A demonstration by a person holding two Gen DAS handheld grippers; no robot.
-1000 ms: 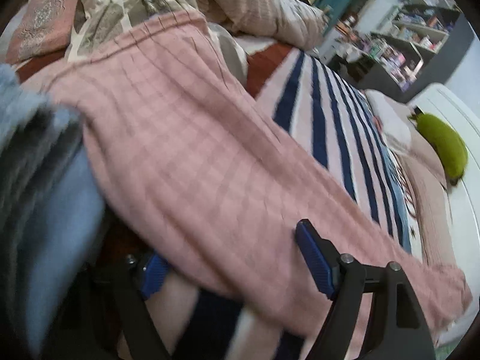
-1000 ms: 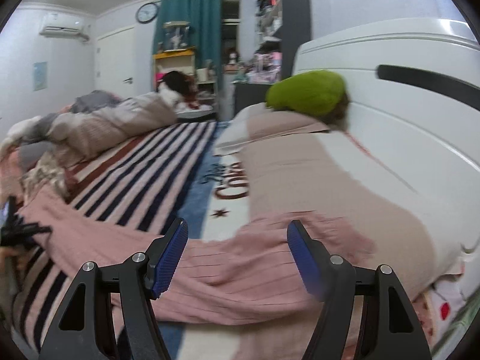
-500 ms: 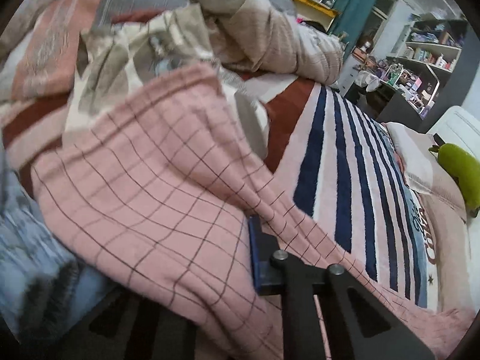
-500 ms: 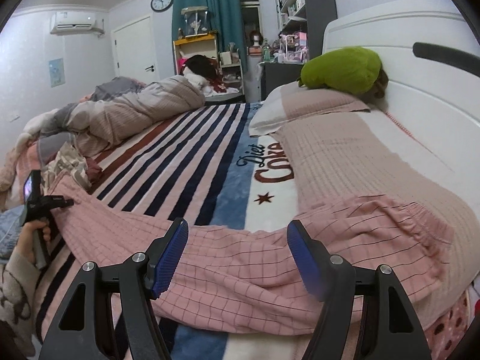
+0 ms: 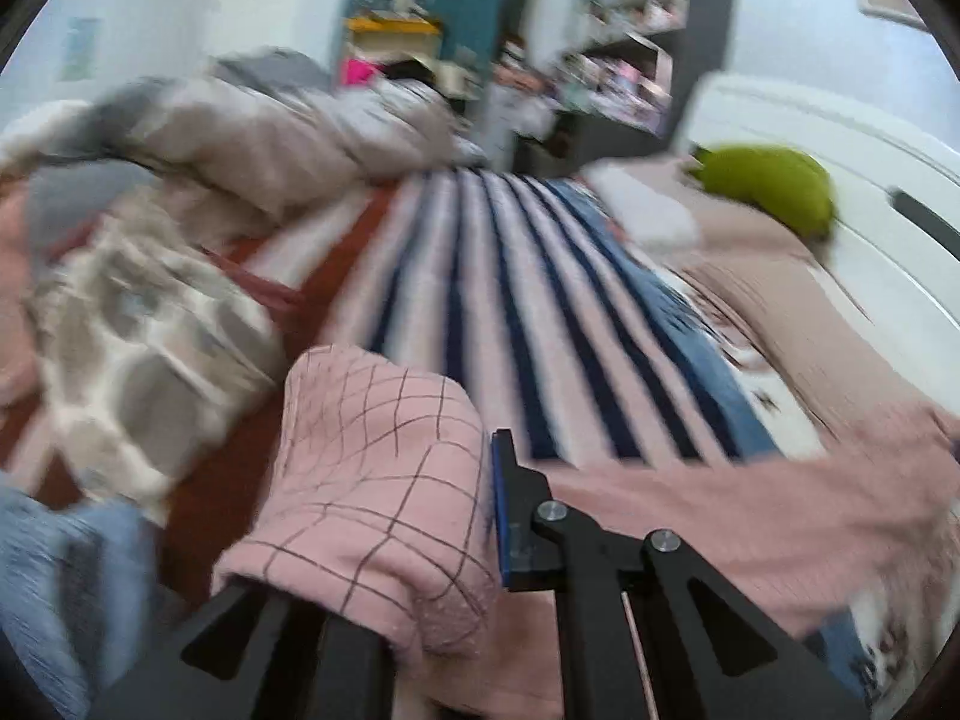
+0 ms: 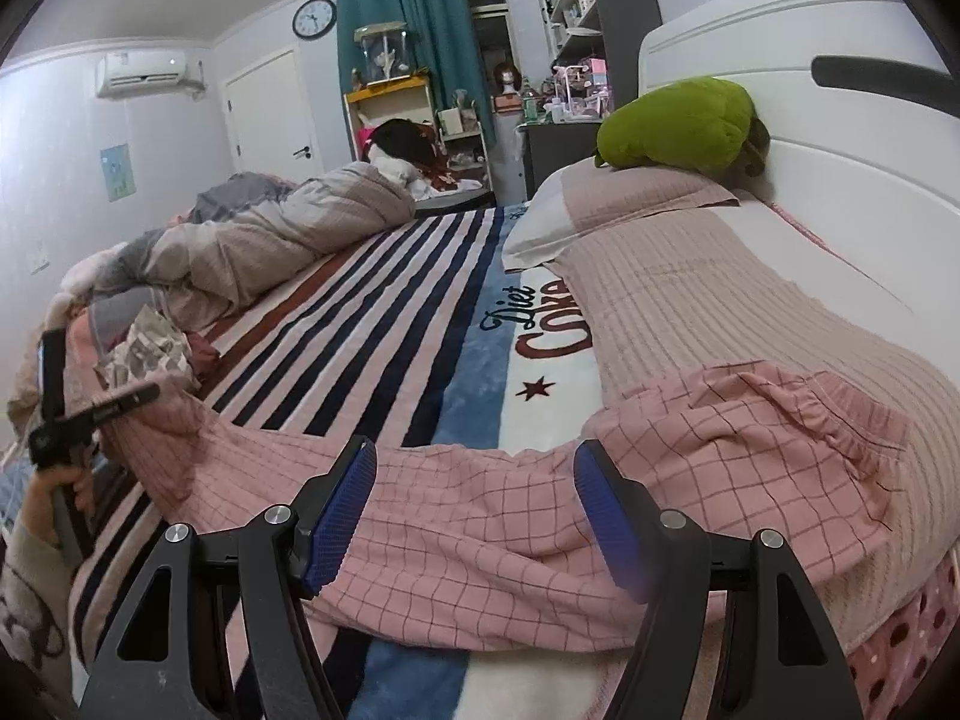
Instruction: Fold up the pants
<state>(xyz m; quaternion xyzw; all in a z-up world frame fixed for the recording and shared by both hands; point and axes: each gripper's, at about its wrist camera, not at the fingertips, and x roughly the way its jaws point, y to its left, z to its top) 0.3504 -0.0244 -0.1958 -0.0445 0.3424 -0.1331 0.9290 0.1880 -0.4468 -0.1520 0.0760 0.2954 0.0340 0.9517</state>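
My left hand-held gripper [image 5: 480,516] was clamped on the hem end of the pink checked pants [image 6: 540,516], a bunched wad of the cloth swelling up over the near finger and hiding it. Only the far finger's blue pad [image 5: 501,516] showed, pressed against the fabric. From my right-hand view that same hand-held gripper sat small at the left edge of the bed, with the leg end raised a little off the striped blanket [image 6: 384,312].

The pants lay stretched across the bed, legs to the left, waistband to the right, draped partly up onto the ribbed pink pillow cover [image 6: 690,300]. My right hand-held gripper [image 6: 474,510] hung spread wide above the middle of them, gripping nothing.

I judged the fold barely begun: one end was taken up, but no layer lay over another yet, and the lengthwise and crosswise folds were all still to do.

The left view was badly smeared by motion, so the rumpled quilt [image 6: 288,240] and patterned cloth [image 5: 138,330] beside the pants were hard to read. I could not tell whether I held one leg or both. The near edge of the pants was covered by my right hand-held gripper's frame.
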